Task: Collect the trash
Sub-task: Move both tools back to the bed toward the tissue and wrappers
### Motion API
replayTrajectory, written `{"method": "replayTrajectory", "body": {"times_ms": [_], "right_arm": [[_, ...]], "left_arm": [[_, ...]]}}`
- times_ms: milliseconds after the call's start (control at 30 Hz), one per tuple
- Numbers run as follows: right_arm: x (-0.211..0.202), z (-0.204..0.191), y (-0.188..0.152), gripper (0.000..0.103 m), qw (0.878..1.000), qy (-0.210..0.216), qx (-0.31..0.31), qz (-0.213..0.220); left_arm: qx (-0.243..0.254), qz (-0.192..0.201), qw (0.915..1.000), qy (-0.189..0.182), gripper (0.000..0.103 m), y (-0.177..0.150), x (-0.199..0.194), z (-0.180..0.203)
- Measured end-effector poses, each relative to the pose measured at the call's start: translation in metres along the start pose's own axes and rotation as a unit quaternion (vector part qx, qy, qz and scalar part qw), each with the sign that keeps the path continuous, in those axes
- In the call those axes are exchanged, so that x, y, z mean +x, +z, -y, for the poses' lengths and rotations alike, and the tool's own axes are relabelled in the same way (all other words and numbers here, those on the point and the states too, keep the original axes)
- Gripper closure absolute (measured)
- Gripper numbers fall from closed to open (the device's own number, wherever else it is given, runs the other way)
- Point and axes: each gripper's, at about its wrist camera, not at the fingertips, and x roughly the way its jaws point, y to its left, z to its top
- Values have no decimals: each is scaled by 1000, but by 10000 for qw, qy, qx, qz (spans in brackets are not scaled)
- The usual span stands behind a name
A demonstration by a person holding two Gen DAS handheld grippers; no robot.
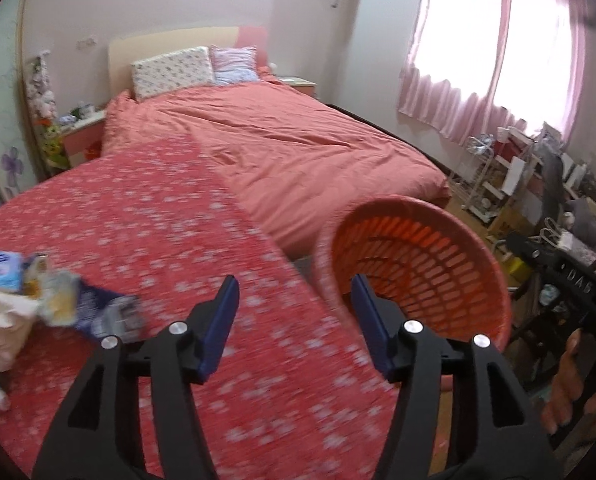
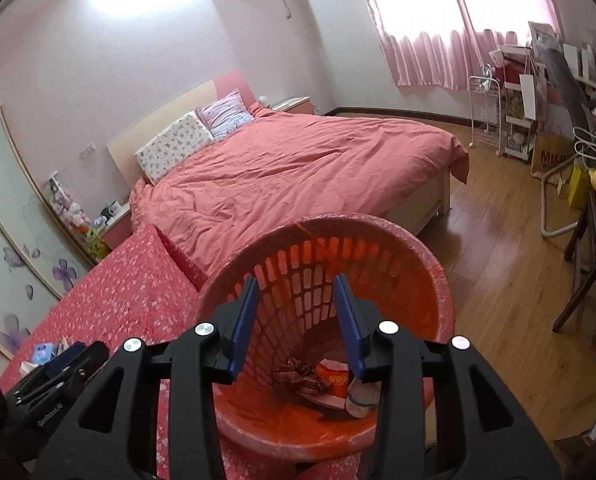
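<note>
The trash pile (image 1: 57, 300) sits at the lower left of the left wrist view, on the flowered red cover (image 1: 177, 240): a blue-and-white packet, a crinkled wrapper, a dark blue bag, with pale cloth beside them (blur hides the details). The left tool (image 1: 293, 308) is spread with nothing between its blue pads, aimed at bare cover between the pile and the basket. Risk one: the wrappers overlap, so a pinch on one edge could drag the rest off the cover or catch the fabric beneath.

In the right wrist view, the orange basket (image 2: 418, 248) fills the centre bottom, tilted toward the camera, with a plaid scrap, an orange packet and a sock-like piece lying in it. The right tool (image 2: 293, 320) is spread too, over the basket mouth, gripping nothing. Risk two: that basket leans at the cover's edge, unheld by either tool, so a bump could tip it and spill what's collected onto the wooden floor (image 2: 498, 240).
</note>
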Motion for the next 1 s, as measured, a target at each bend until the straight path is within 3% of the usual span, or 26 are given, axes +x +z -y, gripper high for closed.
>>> {"method": "replayTrajectory", "body": {"times_ms": [433,667,1000], "right_arm": [[-8,-81,-29,63,9948,441,-856,-346],[-5,-128,-52,63,9876,749,-1241,-604],[18,-204,-87,63,9684,1262,-1883,-1044]], "left_arm": [[-627,169,9941,865,38,-36,-68,-102],[-1068,201,9855,1306,36,-58,-97,-157],[-1613,313,9695,1820,34,-86,-135,-228]]}}
